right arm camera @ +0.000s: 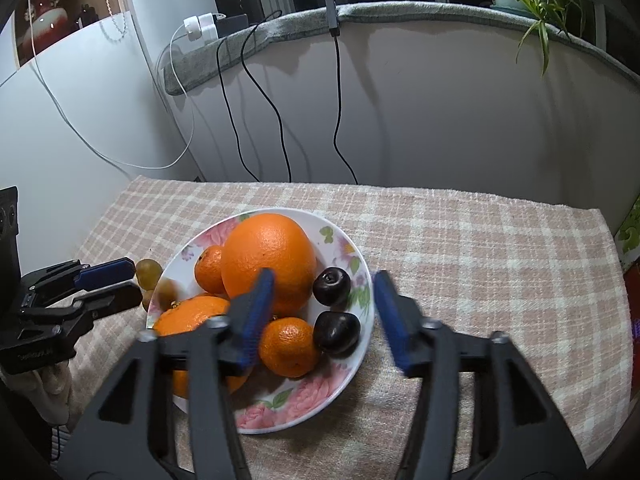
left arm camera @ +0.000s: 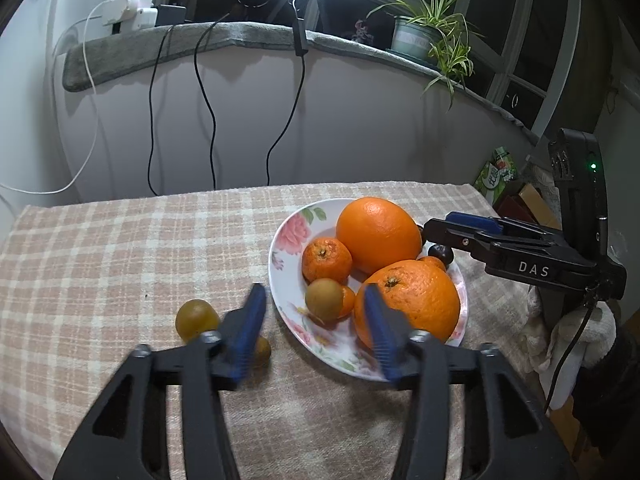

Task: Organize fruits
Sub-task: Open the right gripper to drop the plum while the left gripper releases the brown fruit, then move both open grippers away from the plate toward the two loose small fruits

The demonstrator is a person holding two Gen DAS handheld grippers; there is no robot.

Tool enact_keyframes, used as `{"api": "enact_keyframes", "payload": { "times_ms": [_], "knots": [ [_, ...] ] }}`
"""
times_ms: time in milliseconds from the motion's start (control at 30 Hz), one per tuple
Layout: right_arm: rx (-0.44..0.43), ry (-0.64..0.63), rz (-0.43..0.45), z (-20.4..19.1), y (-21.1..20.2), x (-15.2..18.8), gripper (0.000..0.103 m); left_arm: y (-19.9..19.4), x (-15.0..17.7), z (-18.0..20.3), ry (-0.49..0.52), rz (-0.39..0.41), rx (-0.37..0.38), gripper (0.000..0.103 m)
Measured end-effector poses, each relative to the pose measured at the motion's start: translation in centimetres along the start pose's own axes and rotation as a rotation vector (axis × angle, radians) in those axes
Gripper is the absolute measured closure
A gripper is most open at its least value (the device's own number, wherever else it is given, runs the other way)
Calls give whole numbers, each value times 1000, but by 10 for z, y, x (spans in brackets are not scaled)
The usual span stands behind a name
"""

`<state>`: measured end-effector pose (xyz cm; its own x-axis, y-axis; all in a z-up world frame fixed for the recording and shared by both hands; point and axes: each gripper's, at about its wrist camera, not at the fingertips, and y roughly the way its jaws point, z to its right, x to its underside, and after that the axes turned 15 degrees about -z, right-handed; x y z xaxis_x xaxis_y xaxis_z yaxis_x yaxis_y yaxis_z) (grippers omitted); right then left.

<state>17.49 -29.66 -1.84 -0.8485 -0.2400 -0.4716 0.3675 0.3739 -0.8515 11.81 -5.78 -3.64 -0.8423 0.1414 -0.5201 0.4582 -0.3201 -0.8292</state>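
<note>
The plate (left arm camera: 280, 248) sits on the checked cloth (left arm camera: 120, 240), holding a big orange (left arm camera: 378, 232), a rough-skinned orange (left arm camera: 416, 300), two mandarins (left arm camera: 326, 260), two dark plums (right arm camera: 331, 286) and a brownish fruit (left arm camera: 323, 299). Two olive-yellow fruits (left arm camera: 196, 318) lie on the cloth just left of the plate. The left gripper (left arm camera: 316, 320) hangs over the plate's near-left rim, jaws wide apart, holding nothing. The right gripper (right arm camera: 324, 316) hangs over the plate's right side, jaws wide apart, likewise empty.
</note>
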Motion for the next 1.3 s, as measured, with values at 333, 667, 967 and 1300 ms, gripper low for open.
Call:
{"api": "enact_keyframes", "payload": {
  "times_ms": [333, 667, 967, 1300],
  "knots": [
    [-7, -3, 20, -1, -5, 1, 13, 0, 0, 3, 9, -10, -23, 24],
    [20, -1, 11, -2, -8, 0, 6, 1, -1, 2, 6, -21, -63, 21],
    [14, -2, 21, -6, -15, 1, 6, -7, 3, -3, 3, -7, -78, 21],
    [-20, -31, 51, -26, -29, 1, 6, -18, 8, -13, -12, 9, -91, 21]
  ]
}}
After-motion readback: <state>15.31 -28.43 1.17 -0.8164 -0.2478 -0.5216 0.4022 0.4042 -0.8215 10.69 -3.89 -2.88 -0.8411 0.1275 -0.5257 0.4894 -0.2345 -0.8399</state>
